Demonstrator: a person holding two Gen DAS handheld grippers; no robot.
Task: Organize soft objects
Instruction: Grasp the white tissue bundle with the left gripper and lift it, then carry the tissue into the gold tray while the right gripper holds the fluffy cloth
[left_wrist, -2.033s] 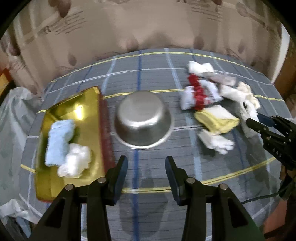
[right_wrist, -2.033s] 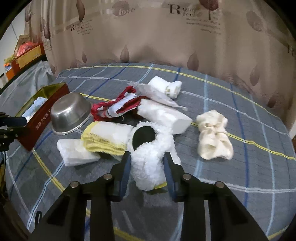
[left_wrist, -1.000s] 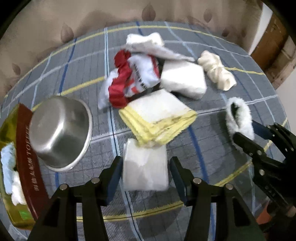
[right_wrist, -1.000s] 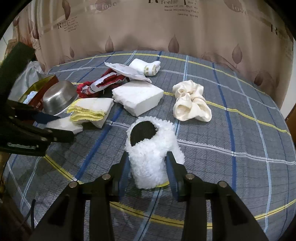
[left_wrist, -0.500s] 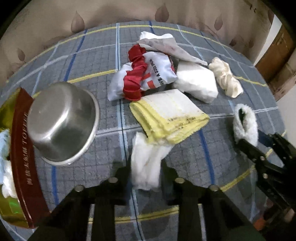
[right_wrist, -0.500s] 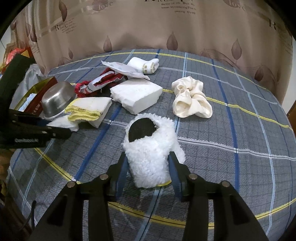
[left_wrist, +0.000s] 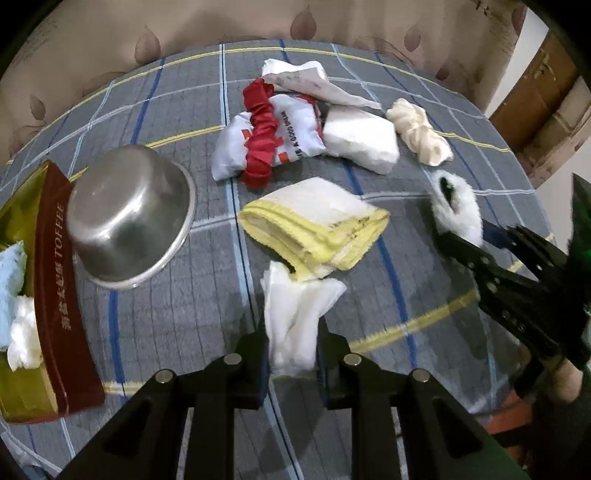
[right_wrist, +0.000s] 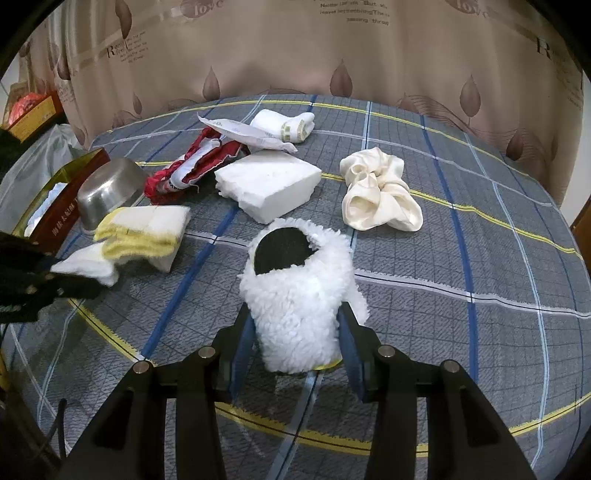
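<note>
White cloth (left_wrist: 295, 317) is bunching between the fingers of your left gripper (left_wrist: 291, 354) at the lower middle of the left wrist frame. The jaws have just been closing on it and are now pinching it tight, so the loose end is fanning upward against the yellow-edged folded cloth (left_wrist: 314, 221). You are probably gripping it low to carry it to the toffee tin (left_wrist: 70, 295) at the left edge, where a blue cloth (left_wrist: 11, 266) and a white wad (left_wrist: 22, 339) are already lying. The upturned steel bowl (left_wrist: 129, 210) is sitting just beside that tin.

Your right gripper (right_wrist: 295, 343) is clasping the fluffy white slipper (right_wrist: 299, 295) at the lower centre of the right wrist frame, pads pressing its sides. The cream scrunchie (right_wrist: 380, 192) and foam block (right_wrist: 269, 184) are waiting further up.
</note>
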